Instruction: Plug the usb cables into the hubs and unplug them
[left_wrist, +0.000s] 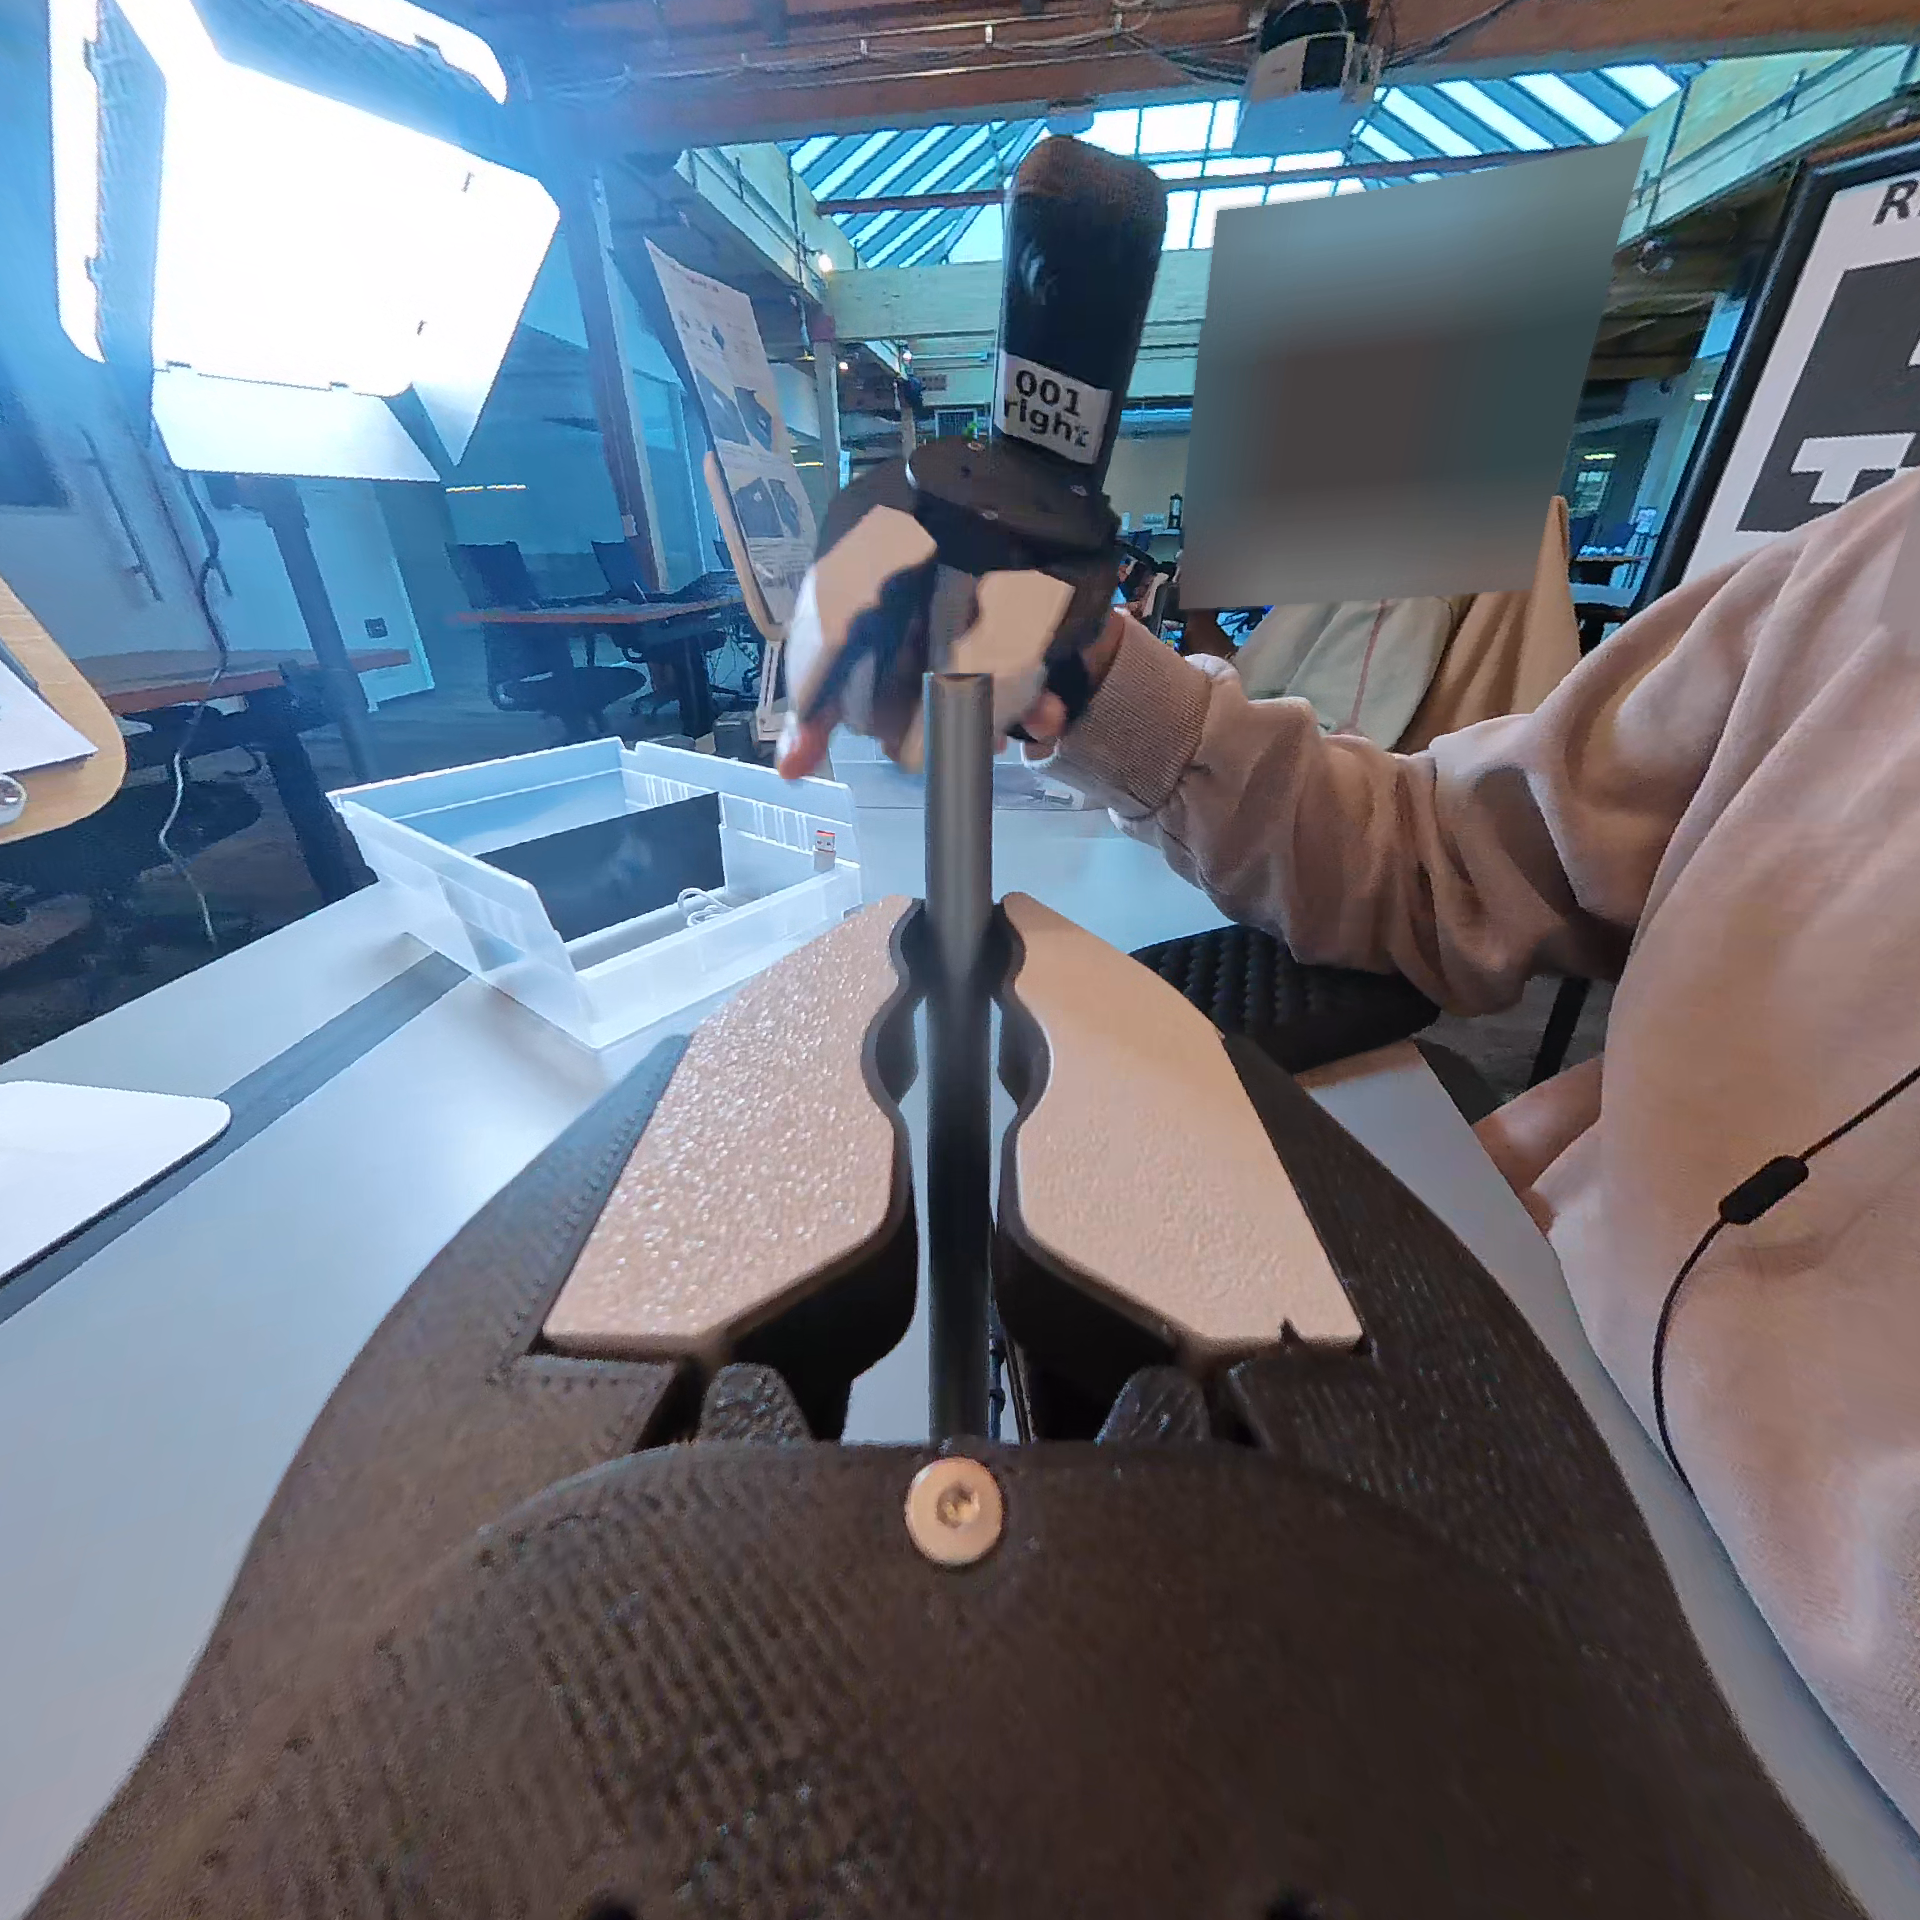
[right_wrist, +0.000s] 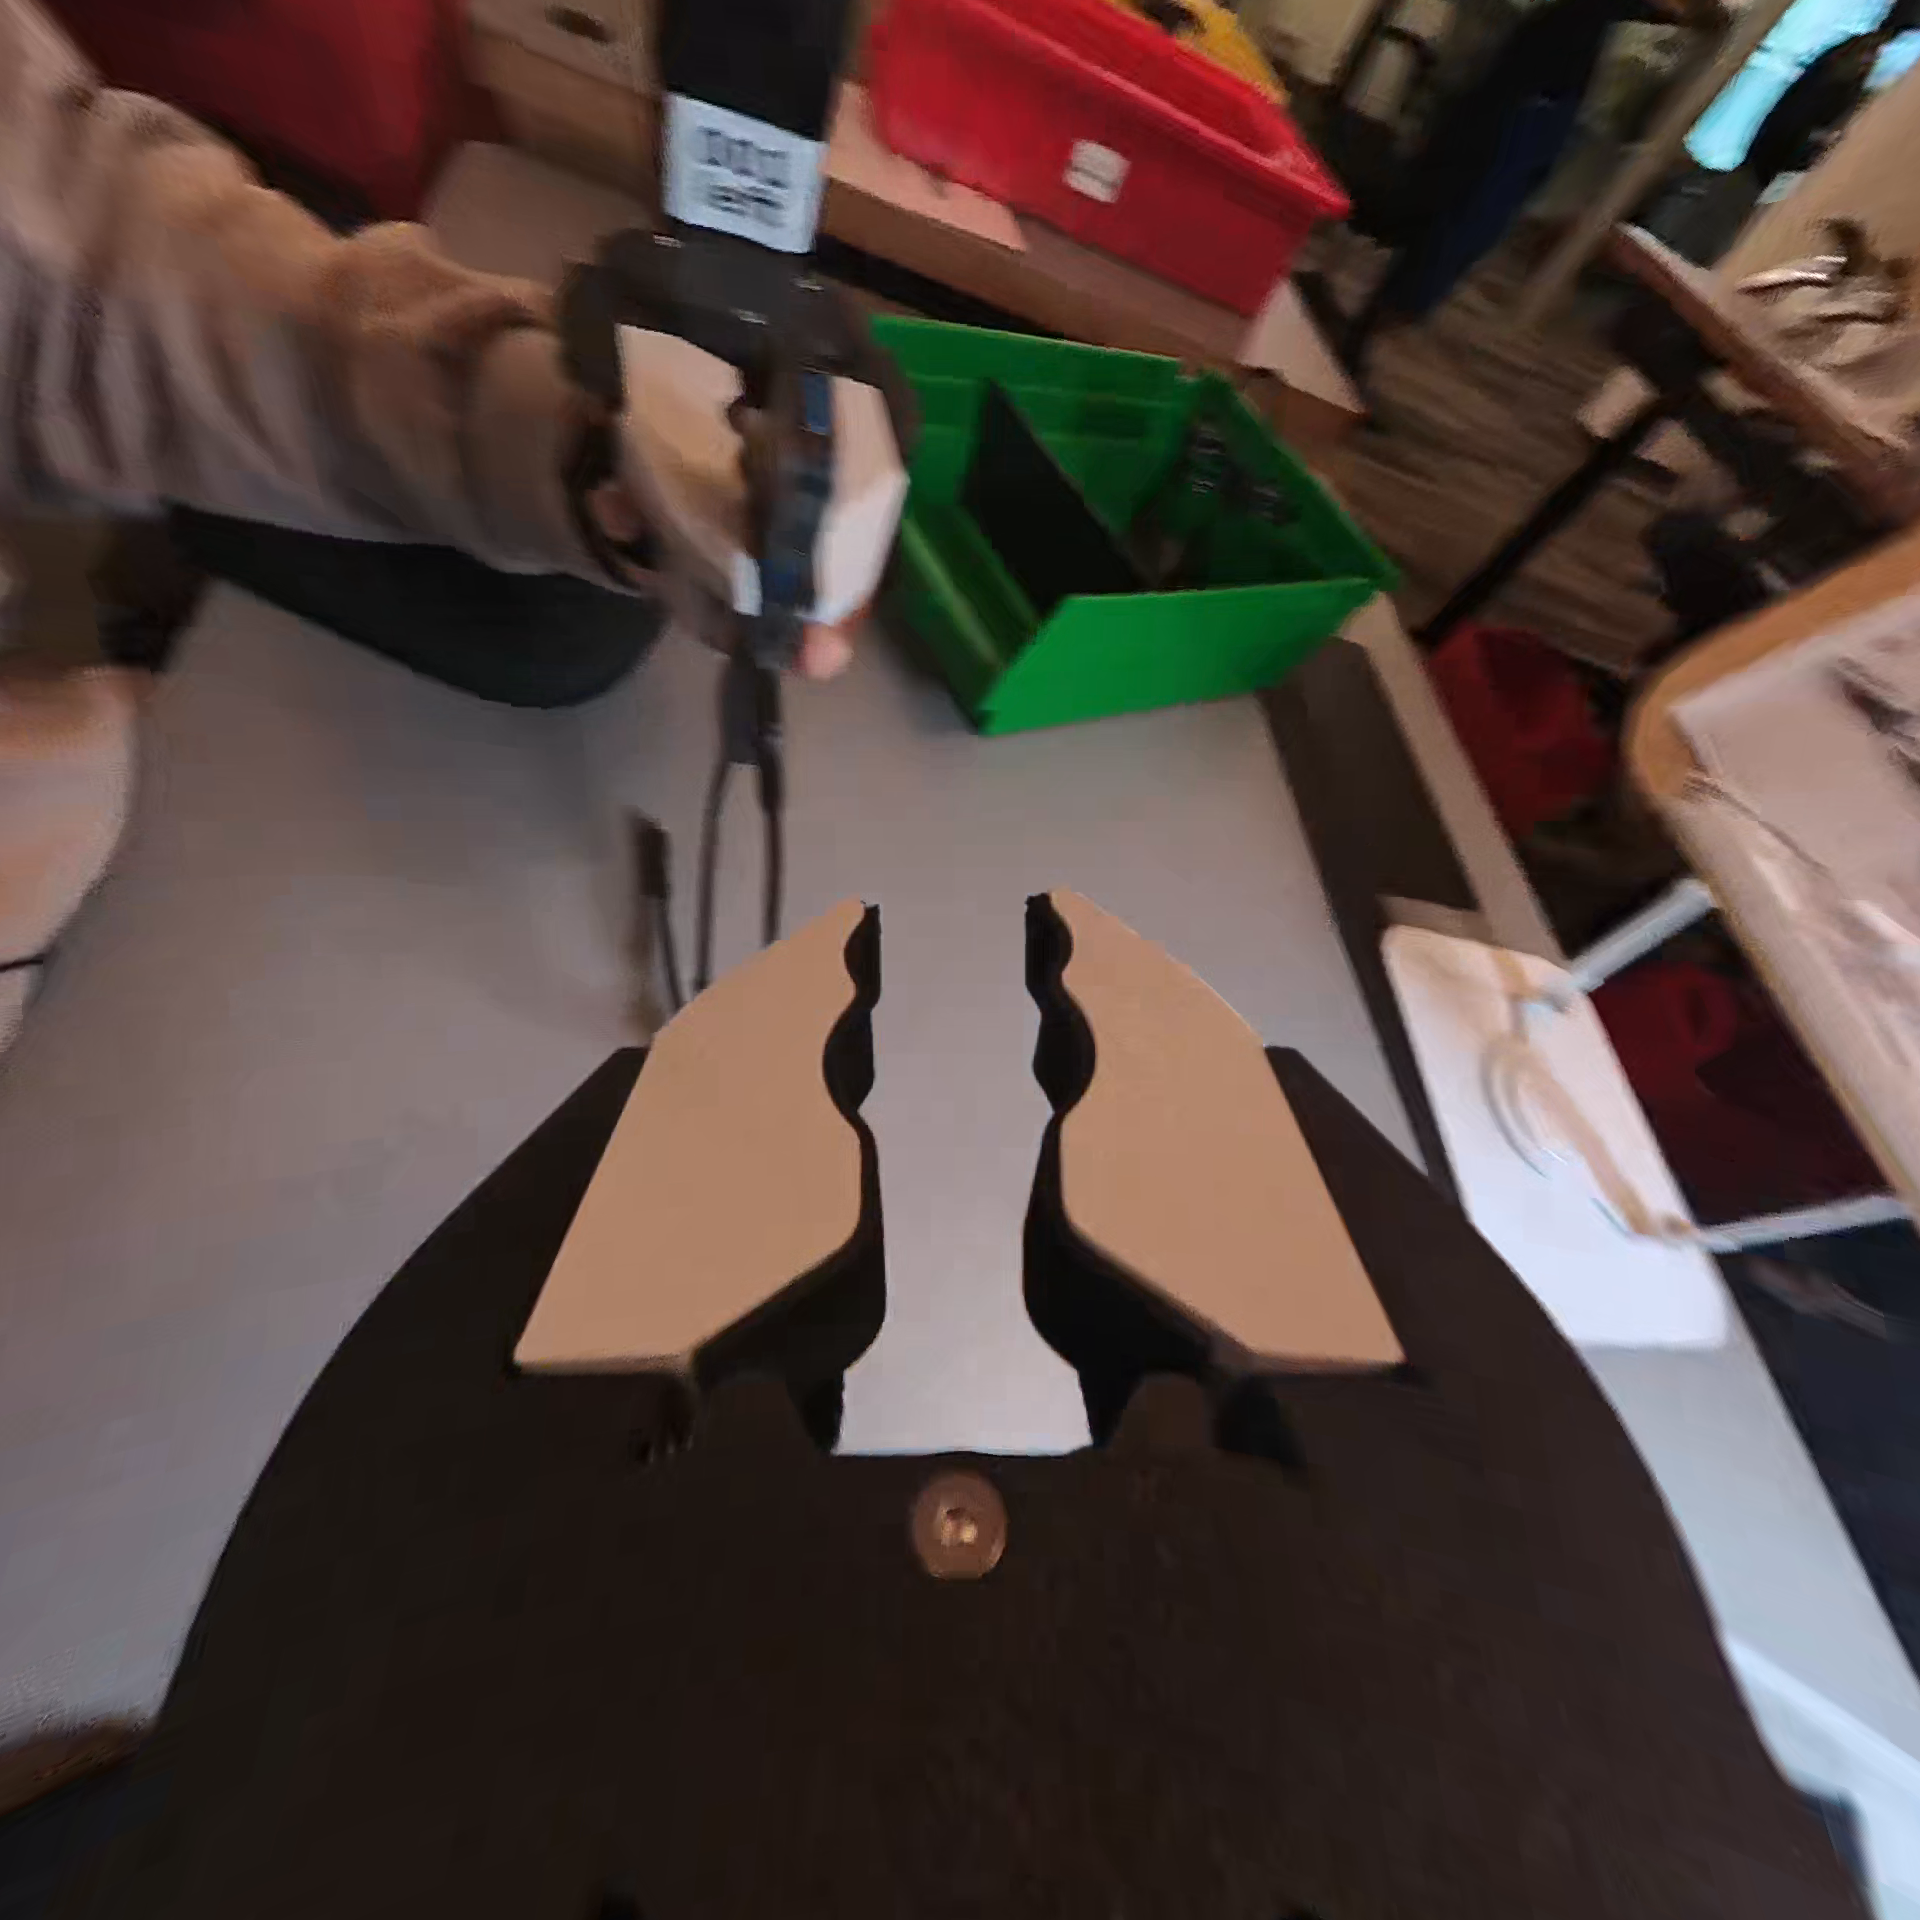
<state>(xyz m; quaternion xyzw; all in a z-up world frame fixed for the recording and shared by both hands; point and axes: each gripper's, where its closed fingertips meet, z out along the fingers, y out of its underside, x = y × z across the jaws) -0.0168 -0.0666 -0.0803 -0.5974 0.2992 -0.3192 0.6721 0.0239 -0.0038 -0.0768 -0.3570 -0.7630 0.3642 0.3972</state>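
In the left wrist view my left gripper (left_wrist: 958, 914) is shut on a slim grey USB hub (left_wrist: 958, 790), seen edge-on and sticking out past the fingertips. My right gripper (left_wrist: 951, 597) faces it from just beyond the hub's far end, jaws apart, above the table. In the right wrist view my right gripper (right_wrist: 954, 909) is open and empty over the grey table (right_wrist: 1091, 831). Beyond it the left gripper (right_wrist: 795, 613) holds the hub (right_wrist: 805, 488) upright, blurred. The hub's black cable (right_wrist: 743, 727) hangs down onto the table, with a loose plug end (right_wrist: 655, 862) beside it.
A clear plastic bin (left_wrist: 540, 904) holding a white cable (left_wrist: 707, 904) and a small USB plug (left_wrist: 824, 847) stands at the table's far side. A green divided bin (right_wrist: 1122, 644), a red bin (right_wrist: 1091, 135) and a white tray (right_wrist: 1538, 1143) lie around. The person's sleeve (left_wrist: 1455, 790) fills the right. My hands' fingertips stand some 9 cm from each other.
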